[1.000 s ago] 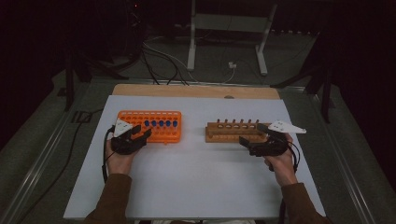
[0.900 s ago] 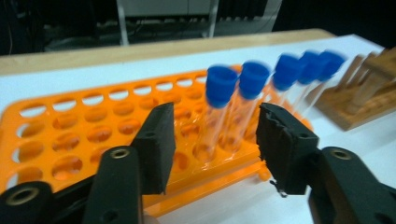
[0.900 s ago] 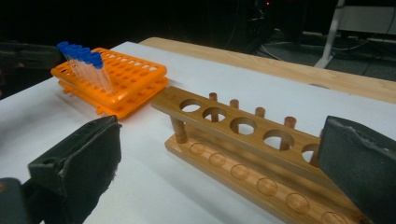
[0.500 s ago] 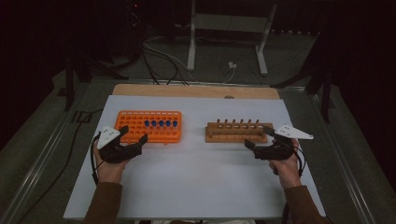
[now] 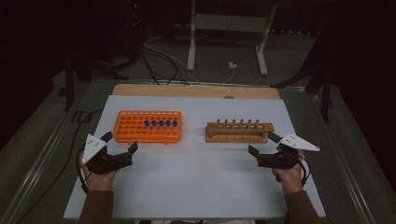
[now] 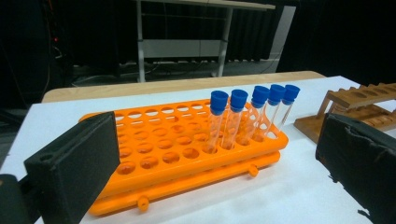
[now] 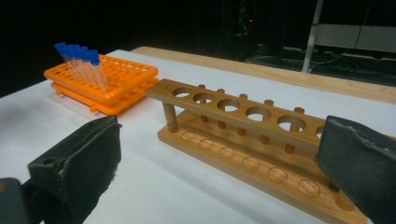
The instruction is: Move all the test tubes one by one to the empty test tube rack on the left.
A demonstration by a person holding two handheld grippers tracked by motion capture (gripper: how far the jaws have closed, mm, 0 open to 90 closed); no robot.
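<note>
My left tool (image 5: 122,142) is black, with a white plate on top. My right tool (image 5: 264,143) is black too, with the same white plate. The rack (image 6: 177,144) near my left tool is bright orange. The tubes (image 6: 243,119) in it are clear with blue caps. The other rack (image 7: 243,140) is brown wood. The bench (image 5: 196,182) top is white, with a light brown wooden edge at the back.

overhead view faces forward, claw views low, sharing orange rack (image 6: 187,144)
</note>
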